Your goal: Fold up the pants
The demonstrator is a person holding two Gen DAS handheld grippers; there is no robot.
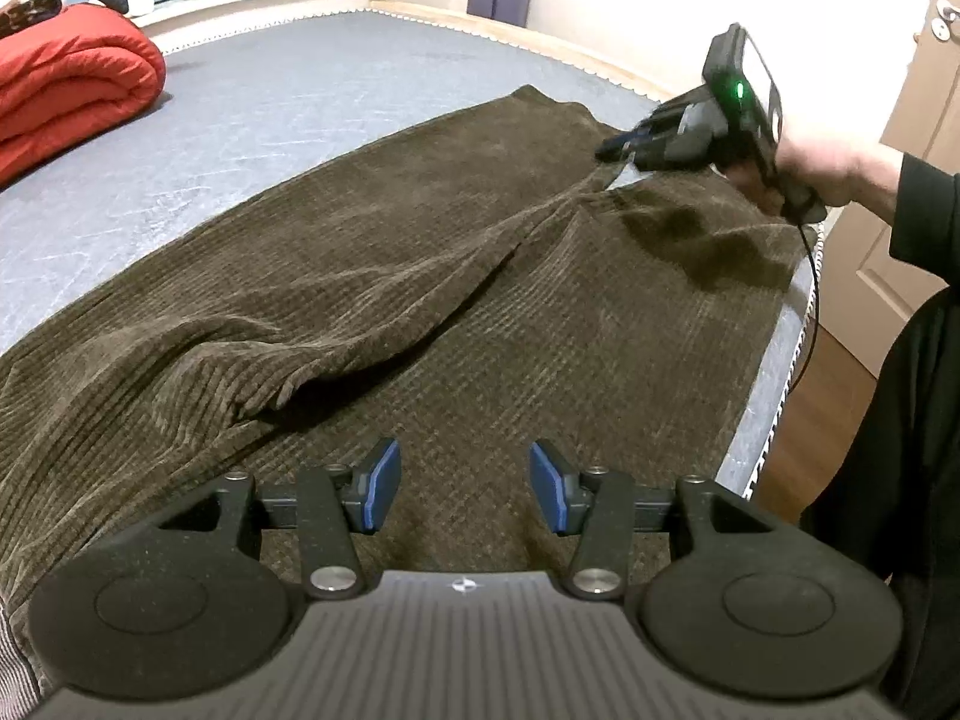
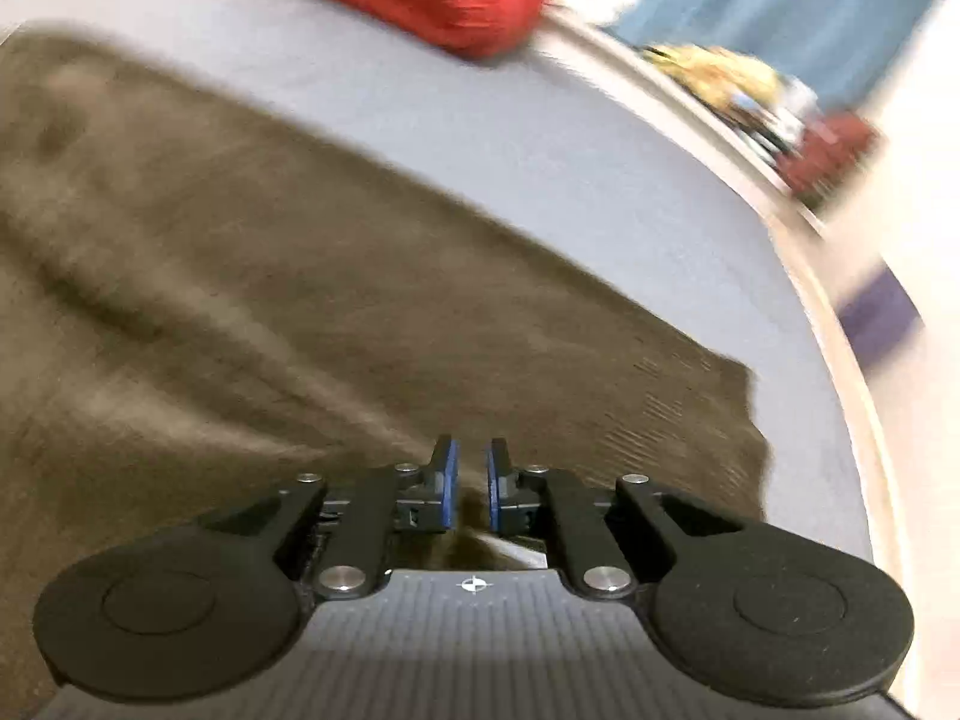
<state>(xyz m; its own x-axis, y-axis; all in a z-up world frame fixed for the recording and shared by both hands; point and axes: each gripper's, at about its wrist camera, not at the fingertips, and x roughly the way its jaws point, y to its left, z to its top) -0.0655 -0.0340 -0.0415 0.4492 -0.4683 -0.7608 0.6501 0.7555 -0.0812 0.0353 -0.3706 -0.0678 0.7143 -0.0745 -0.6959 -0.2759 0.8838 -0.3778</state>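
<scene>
- Brown corduroy pants lie spread along the near side of the bed's grey mattress, one leg overlapping the other w/ a diagonal ridge down the middle; near edge reaches the mattress border.
- Left gripper: fingers spread wide, nothing between them, hovering just over the cloth at the near end.
- Right gripper: blue pads nearly together, narrow gap; a bit of brown fabric seems to sit low between them, but right wrist view is motion-blurred, so can't tell if it truly pinches. From the left wrist view its tip sits at a tented pucker in the cloth.
- Handling, judged: thick wale corduroy, soft, limp, fairly heavy for cloth; will drape and sag, not hold shape. Ribbed nap prob. gives good grip, low slip risk. Not fragile.
- Where to grip: edges/corners, e.g. hem or waistband corners, one per gripper, so the layer lifts evenly; mid-panel pinches just bunch it.
- Red folded duvet sits well apart at the far side, no obstruction.
</scene>
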